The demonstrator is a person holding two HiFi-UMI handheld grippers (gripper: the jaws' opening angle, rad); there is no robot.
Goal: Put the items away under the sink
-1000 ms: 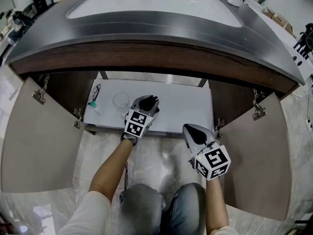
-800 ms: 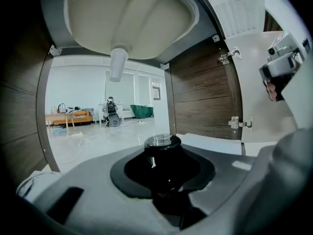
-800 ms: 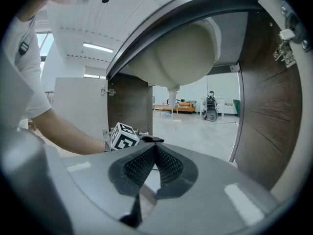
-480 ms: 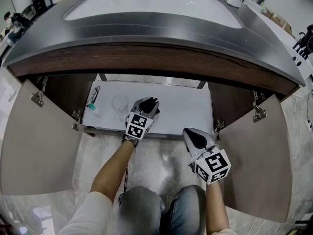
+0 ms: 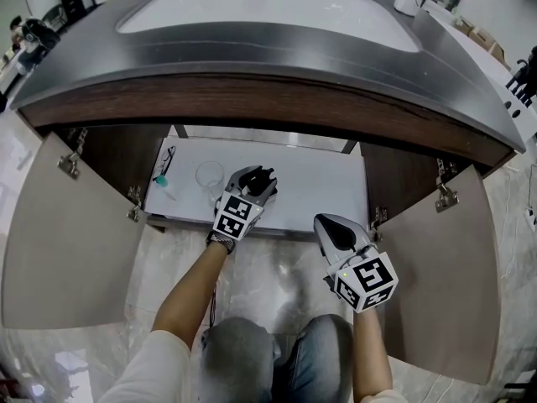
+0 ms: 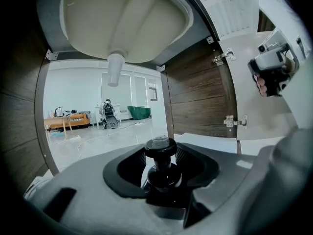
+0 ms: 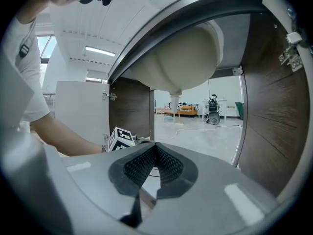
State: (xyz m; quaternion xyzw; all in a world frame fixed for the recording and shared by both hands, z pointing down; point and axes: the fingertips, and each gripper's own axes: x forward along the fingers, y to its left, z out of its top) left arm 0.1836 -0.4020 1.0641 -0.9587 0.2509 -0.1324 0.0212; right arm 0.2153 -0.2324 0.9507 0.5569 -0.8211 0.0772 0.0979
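From the head view I look down on the sink (image 5: 268, 7) set in its dark bench, with both cabinet doors swung wide beneath it. The left gripper (image 5: 258, 177) reaches over the white cabinet floor (image 5: 310, 187). The right gripper (image 5: 329, 225) hangs just outside the cabinet's front edge. A clear glass (image 5: 209, 175) stands just beside the left gripper, and a slim teal-tipped item (image 5: 162, 172) lies further left. From up here I cannot make out what sits between the left fingers.

The left gripper view settles that. A black bottle (image 6: 160, 148) with a round cap stands upright on the cabinet floor between the fingers, which have just been opening and now stand apart from it. This view also shows the basin's underside and its drain pipe (image 6: 116, 68), with a room visible beyond.

In the right gripper view the fingers are pressed together with nothing between them. Past them I see the left gripper's marker cube (image 7: 120, 138) and the person's forearm (image 7: 63, 136).

The only print I can make out is the black-and-white squares on the cubes.
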